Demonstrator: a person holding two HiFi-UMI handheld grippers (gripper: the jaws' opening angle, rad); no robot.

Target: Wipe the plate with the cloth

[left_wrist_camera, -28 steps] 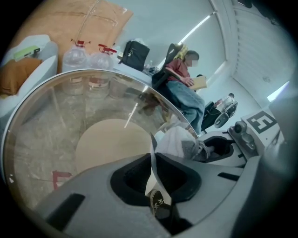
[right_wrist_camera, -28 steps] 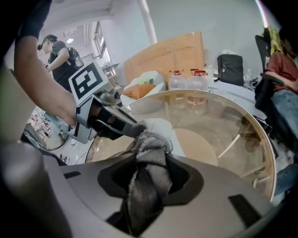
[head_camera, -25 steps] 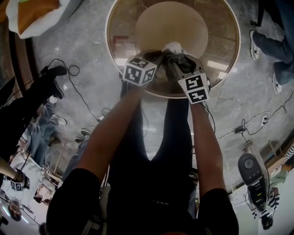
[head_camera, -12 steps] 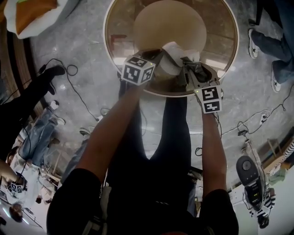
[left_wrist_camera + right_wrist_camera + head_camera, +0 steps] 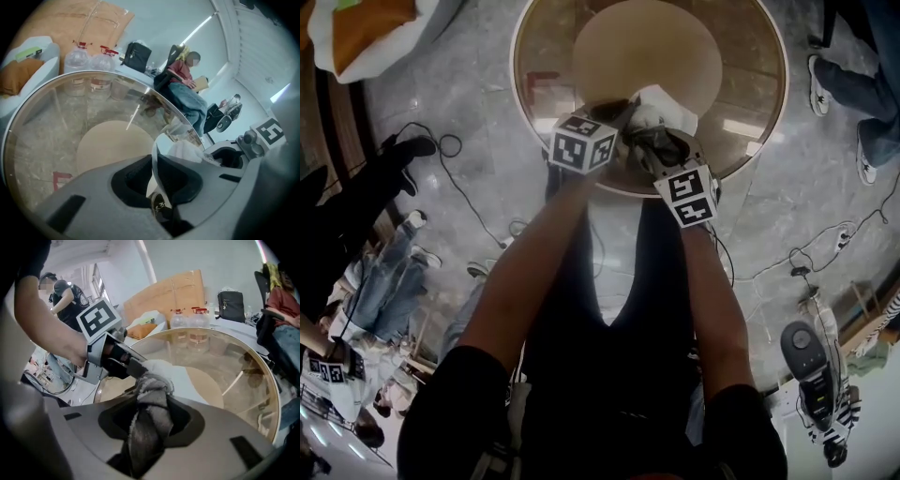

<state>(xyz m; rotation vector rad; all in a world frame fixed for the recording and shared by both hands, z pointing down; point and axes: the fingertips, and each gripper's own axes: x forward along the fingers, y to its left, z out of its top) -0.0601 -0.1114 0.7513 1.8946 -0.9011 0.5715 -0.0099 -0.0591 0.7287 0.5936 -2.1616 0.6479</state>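
An orange cushion [image 5: 370, 26] sits on something white at the far left, on the marble floor [image 5: 478, 103] beside the round glass table [image 5: 764, 98]. A beige disc-shaped base [image 5: 647, 42] shows through the glass. The left gripper [image 5: 154, 164] reaches over the table's near side, its jaws almost together and pinched on the thin rim of the white plate [image 5: 185, 151]. The plate is held up off the glass and appears edge-on in the left gripper view. Just right of it, the right gripper [image 5: 150, 418] has its jaws clamped around a bunched grey cloth [image 5: 152, 380]. The wad sticks out past the jaw tips and lies against the plate's pale face, close beside the left gripper's jaws. Further right, a bystander's shoes [image 5: 820, 80] stand on the floor near the table
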